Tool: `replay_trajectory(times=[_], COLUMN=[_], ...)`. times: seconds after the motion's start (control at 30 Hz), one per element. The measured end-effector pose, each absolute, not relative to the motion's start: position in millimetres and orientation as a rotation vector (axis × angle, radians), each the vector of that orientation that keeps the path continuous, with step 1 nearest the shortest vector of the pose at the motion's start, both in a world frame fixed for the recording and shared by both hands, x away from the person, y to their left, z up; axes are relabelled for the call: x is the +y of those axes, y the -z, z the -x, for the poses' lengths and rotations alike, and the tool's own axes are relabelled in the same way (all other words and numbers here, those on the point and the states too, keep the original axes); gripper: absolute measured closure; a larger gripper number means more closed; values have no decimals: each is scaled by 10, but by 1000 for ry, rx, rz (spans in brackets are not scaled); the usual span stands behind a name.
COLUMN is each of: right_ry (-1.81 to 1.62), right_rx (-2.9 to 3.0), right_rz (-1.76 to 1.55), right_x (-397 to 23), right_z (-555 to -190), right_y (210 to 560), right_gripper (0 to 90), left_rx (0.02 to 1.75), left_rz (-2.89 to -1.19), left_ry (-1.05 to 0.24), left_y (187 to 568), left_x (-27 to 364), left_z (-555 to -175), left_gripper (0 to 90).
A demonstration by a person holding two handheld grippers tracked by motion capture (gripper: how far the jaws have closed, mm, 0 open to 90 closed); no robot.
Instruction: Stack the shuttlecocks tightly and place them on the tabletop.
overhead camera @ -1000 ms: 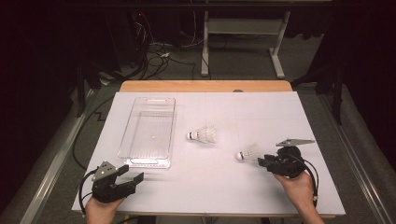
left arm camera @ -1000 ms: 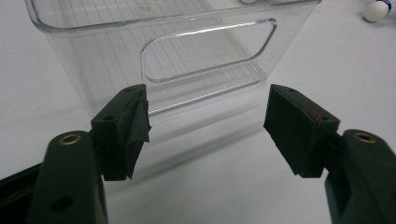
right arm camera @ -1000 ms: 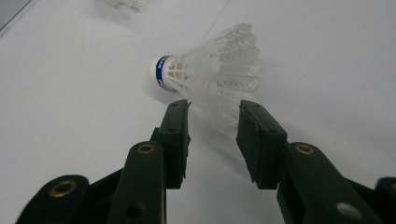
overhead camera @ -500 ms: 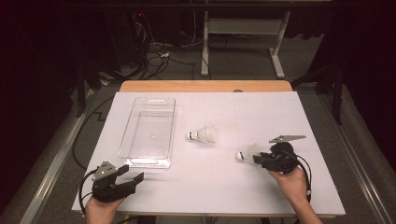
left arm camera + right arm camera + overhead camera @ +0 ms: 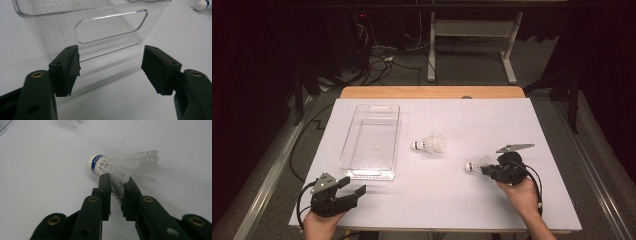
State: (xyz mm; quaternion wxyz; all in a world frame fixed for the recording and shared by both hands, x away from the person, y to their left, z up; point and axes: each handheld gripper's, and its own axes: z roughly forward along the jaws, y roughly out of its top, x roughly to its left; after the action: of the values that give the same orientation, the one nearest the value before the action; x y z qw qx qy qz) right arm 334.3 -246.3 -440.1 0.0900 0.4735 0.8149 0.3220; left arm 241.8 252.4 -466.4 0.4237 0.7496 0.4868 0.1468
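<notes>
The right hand-held gripper [image 5: 116,185] has just been closing, and its jaws now pinch the skirt of the shuttlecock [image 5: 125,167], which lies on the white tabletop [image 5: 452,200], cork pointing left toward the clear bin [image 5: 371,142] in the high view. It is probably featherlight and crushable (hold gently). The left hand-held gripper [image 5: 110,65] stands spread.

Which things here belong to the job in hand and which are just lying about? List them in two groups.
In the job:
- right gripper, jaws just closing onto the skirt of a shuttlecock
- second shuttlecock, lying mid-table
- clear plastic bin, probably where they go

Just there:
- left gripper, open, idle near the bin
- cables on the floor beyond
</notes>
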Motion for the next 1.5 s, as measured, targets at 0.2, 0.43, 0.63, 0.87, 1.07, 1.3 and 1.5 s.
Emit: replay_trajectory(times=[0.2, 0.43, 0.63, 0.87, 1.07, 1.3, 1.5], right_ry=[-948, -951, -965, -972, -1000, -1019, -1035], right_rx=[2443, 2460, 2500, 2529, 2532, 2525, 2523], right_rz=[-1396, -1387, -1339, -1302, -1296, -1289, -1283], right_x=[-2460, -2447, -2402, -2359, -2350, -2327, -2291], right_z=[-3352, -3357, -3332, -3322, -3334, -3358, -3407], right_y=[4409, 4411, 4375, 4351, 4332, 4283, 4247], right_gripper=[863, 897, 900, 900, 900, 900, 900], left_rx=[1219, 1219, 1219, 1219, 1218, 1218, 1218], left_rz=[-1877, -1876, -1877, -1876, -1881, -1885, -1885], left_ry=[-367, -368, -368, -368, -364, -362, -362], left_y=[4664, 4664, 4664, 4665, 4664, 4665, 4664], left_x=[2523, 2523, 2524, 2523, 2523, 2527, 2528], left_z=[-2419, -2419, -2419, -2420, -2424, -2428, -2427], left_gripper=[318, 318, 318, 318, 317, 318, 318])
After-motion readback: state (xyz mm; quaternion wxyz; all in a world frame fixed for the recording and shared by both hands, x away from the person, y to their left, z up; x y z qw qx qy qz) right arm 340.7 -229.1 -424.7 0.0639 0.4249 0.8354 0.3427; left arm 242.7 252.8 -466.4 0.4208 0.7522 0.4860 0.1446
